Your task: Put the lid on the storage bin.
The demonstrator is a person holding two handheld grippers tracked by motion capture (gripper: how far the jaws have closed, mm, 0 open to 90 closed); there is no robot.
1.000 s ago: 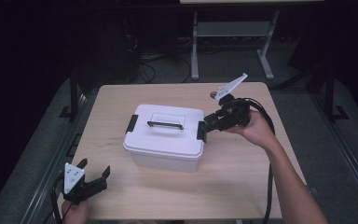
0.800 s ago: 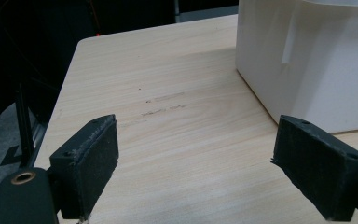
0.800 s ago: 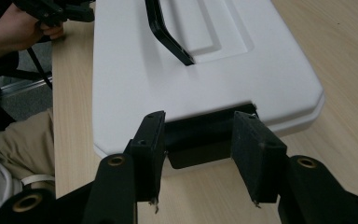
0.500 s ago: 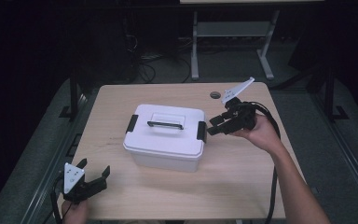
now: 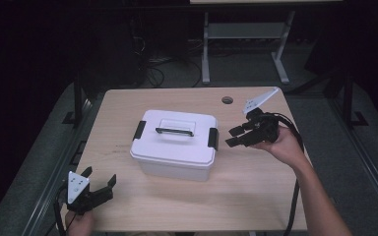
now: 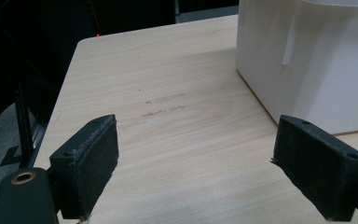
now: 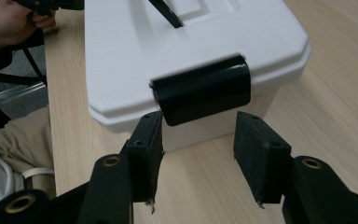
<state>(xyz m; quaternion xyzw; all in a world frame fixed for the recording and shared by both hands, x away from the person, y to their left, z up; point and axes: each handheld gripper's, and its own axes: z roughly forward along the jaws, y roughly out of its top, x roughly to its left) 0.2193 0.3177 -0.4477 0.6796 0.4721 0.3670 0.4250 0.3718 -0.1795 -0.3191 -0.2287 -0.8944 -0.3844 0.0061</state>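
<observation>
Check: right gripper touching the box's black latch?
Apart. High view shows bare table between the right gripper and the latch on the white box.

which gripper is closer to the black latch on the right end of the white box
Right. The right gripper hangs just beside the black latch, open jaws facing it without touching. The left gripper sits open near the table's front left corner, well away from the white box.
</observation>
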